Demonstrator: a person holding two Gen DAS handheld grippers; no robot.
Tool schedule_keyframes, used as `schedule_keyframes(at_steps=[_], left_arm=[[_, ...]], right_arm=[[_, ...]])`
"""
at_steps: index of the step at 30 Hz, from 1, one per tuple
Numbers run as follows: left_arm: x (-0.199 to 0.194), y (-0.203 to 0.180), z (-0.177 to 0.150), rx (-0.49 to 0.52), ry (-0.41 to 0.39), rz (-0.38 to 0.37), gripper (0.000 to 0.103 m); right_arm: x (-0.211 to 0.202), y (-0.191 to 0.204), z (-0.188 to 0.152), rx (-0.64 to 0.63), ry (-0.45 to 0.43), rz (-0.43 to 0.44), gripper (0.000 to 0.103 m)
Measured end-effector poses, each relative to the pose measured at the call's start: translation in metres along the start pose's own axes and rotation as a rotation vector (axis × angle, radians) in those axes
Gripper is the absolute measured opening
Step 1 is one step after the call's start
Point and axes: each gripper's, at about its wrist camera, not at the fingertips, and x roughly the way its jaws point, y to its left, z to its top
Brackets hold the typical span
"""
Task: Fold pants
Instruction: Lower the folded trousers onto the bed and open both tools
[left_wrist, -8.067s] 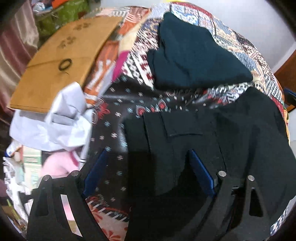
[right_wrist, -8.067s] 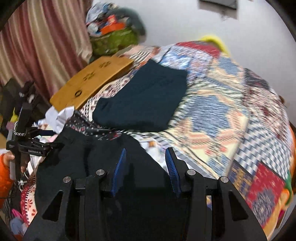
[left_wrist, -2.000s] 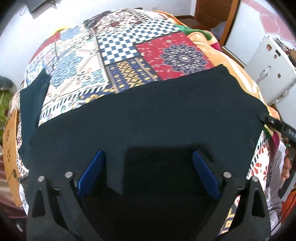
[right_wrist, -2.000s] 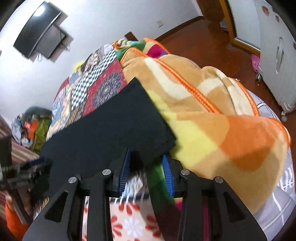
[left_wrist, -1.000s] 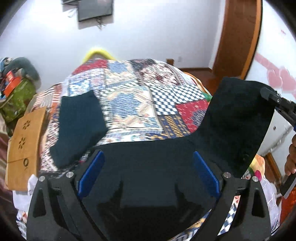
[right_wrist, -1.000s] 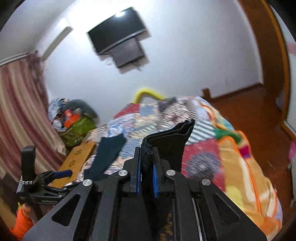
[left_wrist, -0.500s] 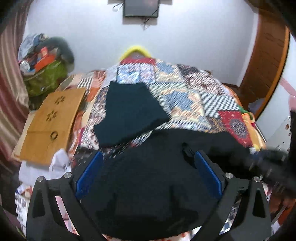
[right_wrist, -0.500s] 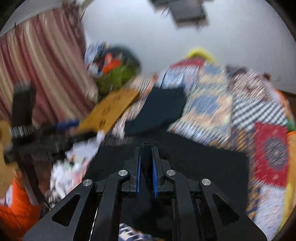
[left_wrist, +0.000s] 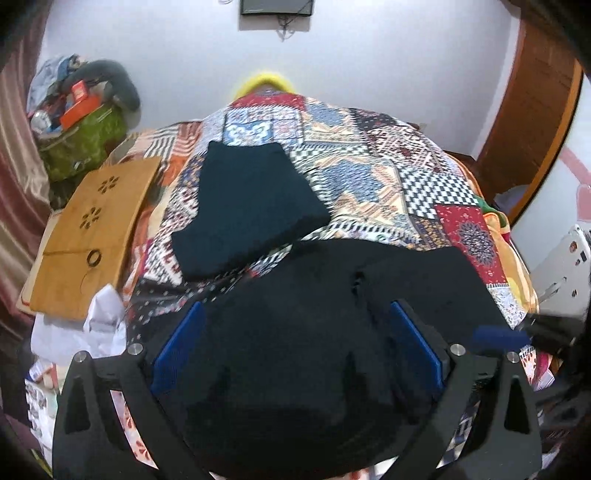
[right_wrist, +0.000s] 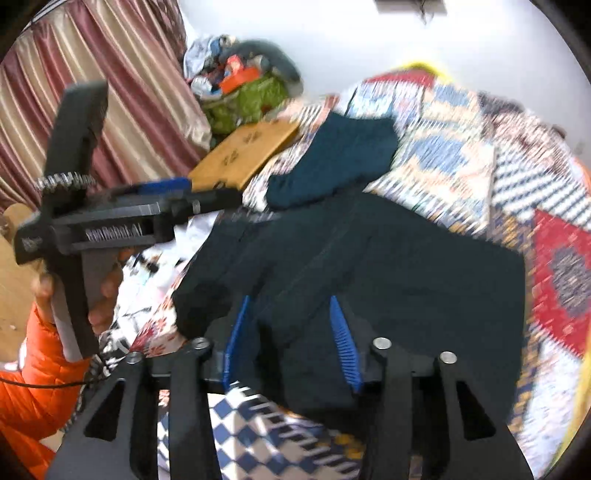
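The black pants (left_wrist: 295, 332) lie on the near part of the patchwork bedspread (left_wrist: 369, 173), folded over on themselves, with one layer on top of another. In the left wrist view the cloth fills the space directly under the left gripper (left_wrist: 295, 343). Its two blue pads stand wide apart, one at each side of the dark cloth, and they do not press it.

In the right wrist view the right gripper (right_wrist: 291, 332) is over the near edge of the pants (right_wrist: 369, 266). Its jaws are opening; a fold of the black cloth is between the blue pads, but the pads stand away from it on both sides. The cloth spreads from the gripper toward the far right, and a seam runs across it.

The left gripper (right_wrist: 110, 218) is also seen in this view, at the left, held by a hand (right_wrist: 99, 291) with an orange sleeve (right_wrist: 33, 373). It is beside the left end of the pants.

A second, dark blue folded garment (left_wrist: 247, 206) lies farther on the bedspread, left of the middle, just beyond the black pants. A wooden board (left_wrist: 92, 229) with flower-shaped cut-outs lies at the far left.
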Motion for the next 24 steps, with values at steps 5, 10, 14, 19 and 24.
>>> schedule_keyframes(at_steps=[5, 10, 14, 19, 24], left_arm=[[0.010, -0.036, 0.017, 0.071, 0.002, -0.043, 0.100], [0.039, -0.069, 0.025, 0.135, 0.058, -0.071, 0.100], [0.077, -0.090, 0.019, 0.178, 0.153, -0.077, 0.100], [0.117, -0.105, -0.004, 0.249, 0.266, -0.014, 0.101], [0.114, -0.096, -0.017, 0.219, 0.253, -0.024, 0.103]], right_arm=[[-0.034, -0.033, 0.012, -0.030, -0.093, -0.130, 0.043], [-0.034, -0.070, 0.012, 0.002, -0.081, -0.229, 0.043], [-0.007, -0.098, -0.001, 0.061, -0.004, -0.248, 0.043], [0.024, -0.118, -0.025, 0.098, 0.105, -0.247, 0.044], [0.013, -0.117, -0.032, 0.099, 0.083, -0.246, 0.050]])
